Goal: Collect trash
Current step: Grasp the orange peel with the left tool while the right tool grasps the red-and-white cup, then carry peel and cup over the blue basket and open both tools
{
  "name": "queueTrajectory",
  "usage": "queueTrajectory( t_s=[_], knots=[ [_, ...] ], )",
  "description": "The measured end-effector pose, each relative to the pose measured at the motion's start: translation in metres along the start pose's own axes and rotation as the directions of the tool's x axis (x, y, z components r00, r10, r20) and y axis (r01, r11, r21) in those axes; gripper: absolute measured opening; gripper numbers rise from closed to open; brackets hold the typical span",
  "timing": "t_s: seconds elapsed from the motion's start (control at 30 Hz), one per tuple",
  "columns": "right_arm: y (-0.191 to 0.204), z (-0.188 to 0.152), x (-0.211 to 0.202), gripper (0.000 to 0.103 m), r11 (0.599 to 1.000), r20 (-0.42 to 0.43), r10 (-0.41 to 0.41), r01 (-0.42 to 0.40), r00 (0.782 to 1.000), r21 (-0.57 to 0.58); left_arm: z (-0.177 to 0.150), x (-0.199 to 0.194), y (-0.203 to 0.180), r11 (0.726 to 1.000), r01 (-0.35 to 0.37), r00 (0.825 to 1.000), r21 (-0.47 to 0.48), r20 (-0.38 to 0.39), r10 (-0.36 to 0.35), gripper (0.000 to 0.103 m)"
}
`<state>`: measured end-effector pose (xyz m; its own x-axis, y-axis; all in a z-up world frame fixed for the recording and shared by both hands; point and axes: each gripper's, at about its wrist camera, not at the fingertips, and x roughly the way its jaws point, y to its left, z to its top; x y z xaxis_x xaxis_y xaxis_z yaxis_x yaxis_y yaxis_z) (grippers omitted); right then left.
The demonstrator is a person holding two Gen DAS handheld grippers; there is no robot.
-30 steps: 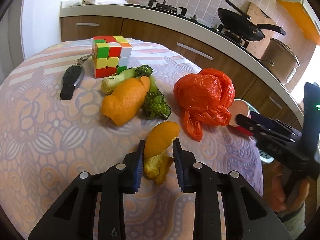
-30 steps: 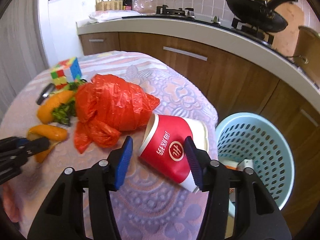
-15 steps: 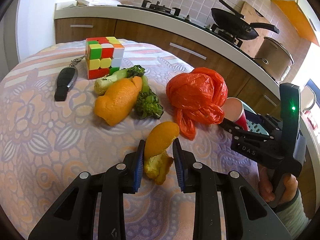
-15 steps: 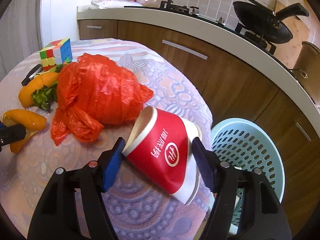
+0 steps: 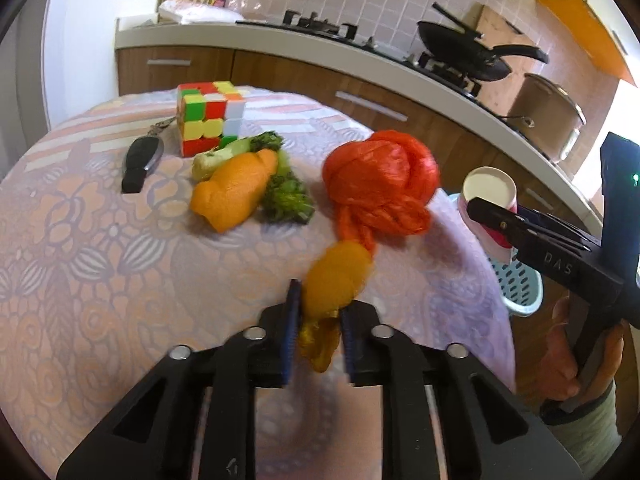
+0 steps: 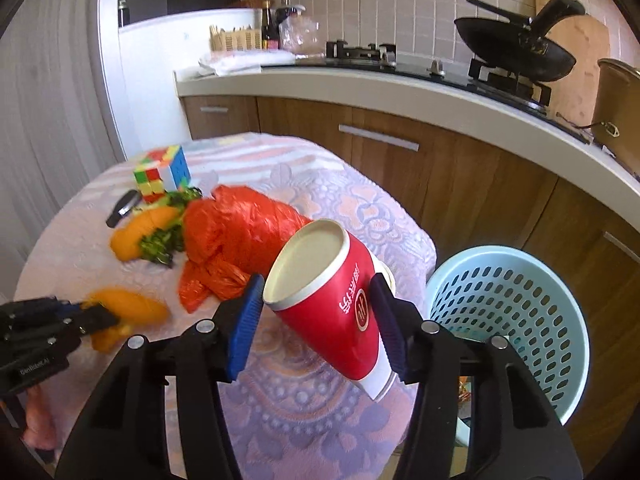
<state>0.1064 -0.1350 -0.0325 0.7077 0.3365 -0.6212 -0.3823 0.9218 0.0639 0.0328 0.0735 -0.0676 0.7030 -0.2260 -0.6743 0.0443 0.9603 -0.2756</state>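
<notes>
Two pieces of orange peel showed: one clamped between the fingers of the left gripper, a larger one lying farther ahead and to that gripper's left. There was one red paper cup, pinched in the right gripper, one crumpled red plastic bag just beyond that gripper's left finger, and one pale blue perforated basket off to its right. Ahead of the left gripper, past the larger peel, lay two pieces of green vegetable scrap, one puzzle cube and one black key fob.
</notes>
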Motion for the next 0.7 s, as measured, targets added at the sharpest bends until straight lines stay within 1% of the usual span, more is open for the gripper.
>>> queueTrajectory(
  t_s=[0.07,0.13,0.33,0.4,0.53,0.7],
  knots=[
    [0.0,0.002,-0.007,0.051,1.0,0.011,0.006,-0.006,1.0,0.0,0.0,-0.003,-0.005,1.0,0.023,1.0,-0.012,0.007,-0.023,0.011],
    [-0.001,0.003,-0.015,0.051,1.0,0.028,0.004,-0.004,1.0,0.001,-0.001,-0.006,-0.01,1.0,0.029,0.999,-0.007,0.02,-0.029,0.011],
    [-0.012,0.006,-0.032,0.051,1.0,0.063,0.005,-0.007,0.998,0.027,0.0,-0.015,-0.024,0.996,0.086,0.995,-0.001,0.055,-0.086,0.01],
    [-0.018,0.006,-0.038,0.051,0.999,0.077,-0.001,-0.002,0.997,0.037,0.004,-0.018,-0.031,0.996,0.088,0.994,0.014,0.065,-0.089,0.01],
    [-0.034,0.009,-0.048,0.051,0.998,0.099,-0.028,0.023,0.995,0.055,0.017,-0.021,-0.054,0.992,0.113,0.989,0.057,0.085,-0.118,0.01],
    [-0.061,0.014,-0.06,0.051,0.994,0.123,-0.075,0.065,0.99,0.082,0.039,-0.01,-0.095,0.981,0.142,0.985,0.13,0.084,-0.154,0.01]
  ],
)
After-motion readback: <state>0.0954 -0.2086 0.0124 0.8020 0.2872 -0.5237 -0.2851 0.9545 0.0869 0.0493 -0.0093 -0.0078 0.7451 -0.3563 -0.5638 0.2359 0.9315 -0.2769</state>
